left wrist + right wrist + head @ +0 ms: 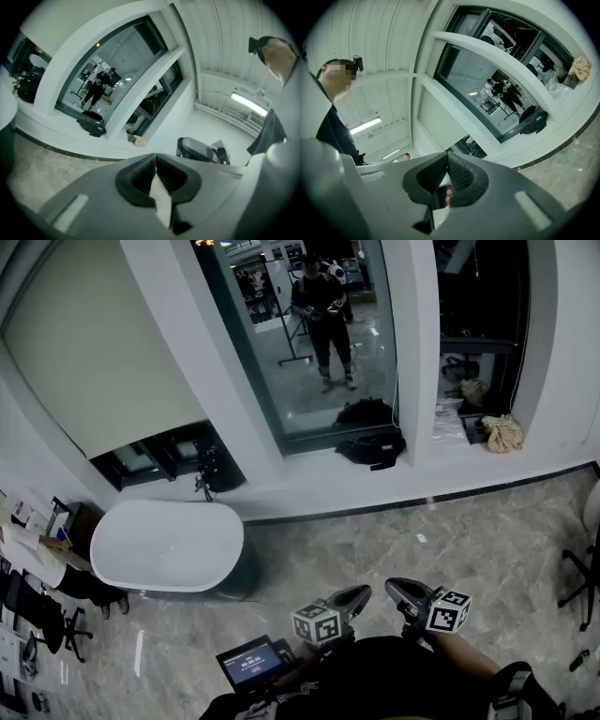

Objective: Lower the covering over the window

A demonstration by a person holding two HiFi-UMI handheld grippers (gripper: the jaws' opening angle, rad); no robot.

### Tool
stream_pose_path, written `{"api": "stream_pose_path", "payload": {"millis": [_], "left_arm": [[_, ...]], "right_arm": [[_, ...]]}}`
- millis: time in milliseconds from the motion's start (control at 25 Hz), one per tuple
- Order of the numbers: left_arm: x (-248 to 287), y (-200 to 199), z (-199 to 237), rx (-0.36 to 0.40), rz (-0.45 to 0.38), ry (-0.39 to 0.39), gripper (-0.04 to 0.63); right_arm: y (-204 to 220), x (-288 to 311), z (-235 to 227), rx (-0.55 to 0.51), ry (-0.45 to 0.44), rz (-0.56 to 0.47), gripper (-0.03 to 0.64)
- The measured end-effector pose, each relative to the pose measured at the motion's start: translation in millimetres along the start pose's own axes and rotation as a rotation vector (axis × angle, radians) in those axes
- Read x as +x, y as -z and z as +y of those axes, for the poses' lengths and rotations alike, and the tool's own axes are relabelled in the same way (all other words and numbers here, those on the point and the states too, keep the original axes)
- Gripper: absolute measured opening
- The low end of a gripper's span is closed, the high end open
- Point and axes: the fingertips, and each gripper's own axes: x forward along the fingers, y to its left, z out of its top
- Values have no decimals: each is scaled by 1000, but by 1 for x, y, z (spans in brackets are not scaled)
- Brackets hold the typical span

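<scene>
Nearest, both grippers are held low in front of the person's body, side by side and close together, pointing roughly level toward the window wall. The left gripper is seen with its jaws pressed together and nothing between them; the same is found for the right gripper. A small lit screen is noted just left of the left gripper.

Across the marble floor, a white oval bathtub is set against the wall, its dark faucet at the far rim; only its white inner surface shows. On the sill beyond, a black bag lies closed, contents unseen, and a tan cloth is bunched further right.

The cream roller blind hangs in the left window behind the tub. It is drawn most of the way down, flat and vertical, its bottom edge running along the window's width above a dark strip of uncovered glass.
</scene>
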Motion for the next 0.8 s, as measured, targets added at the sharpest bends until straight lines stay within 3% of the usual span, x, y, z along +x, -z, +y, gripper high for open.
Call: {"api": "stream_pose_path", "payload": {"millis": [800], "left_arm": [[28, 3, -2, -11, -1, -34, 5]], "right_arm": [[-16, -17, -21, 20, -1, -3, 8]]}}
